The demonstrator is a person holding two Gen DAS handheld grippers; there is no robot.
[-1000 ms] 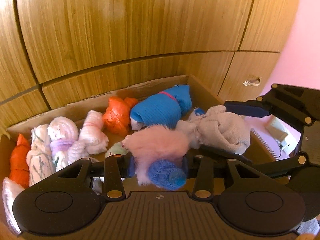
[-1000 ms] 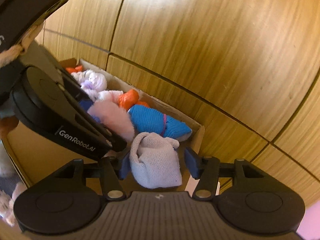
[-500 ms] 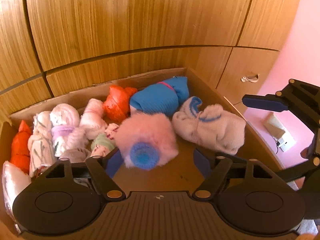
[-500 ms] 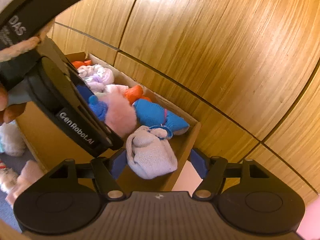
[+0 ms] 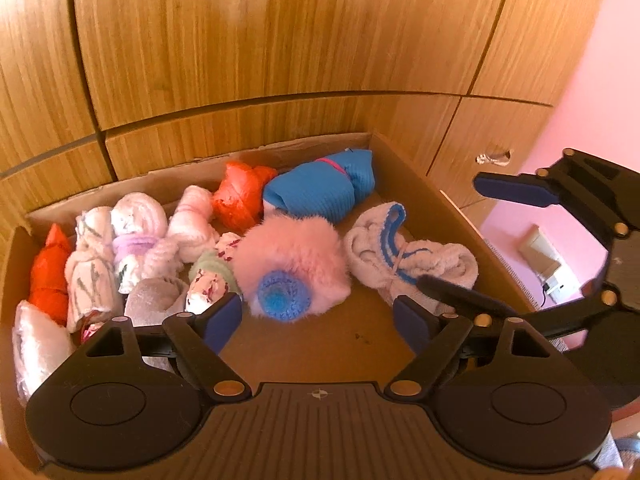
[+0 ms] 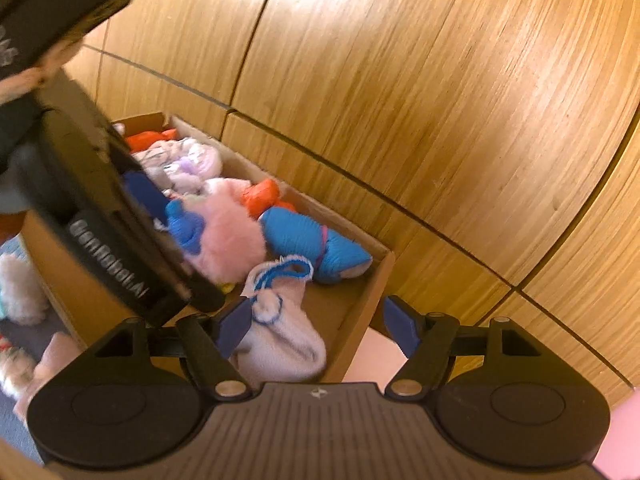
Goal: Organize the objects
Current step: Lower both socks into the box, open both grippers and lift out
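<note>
Left wrist view: we find both hand-held grippers, left [image 5: 318, 322] and right [image 6: 316, 324], opening, nothing clamped, above the sock box [image 5: 420, 184].

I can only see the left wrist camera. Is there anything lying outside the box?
Observer: Yes. In the right wrist view a fluffy white thing lies on the floor, outside the box.
Operator: Is it all alone?
Observer: No. A pale pink thing lies beside it, nearer the camera.
Operator: Is the right gripper squeezing the white sock?
Observer: No. The right gripper has its jaws opening. The white sock lies in the box by one finger, and the other finger is clear of it.
</note>
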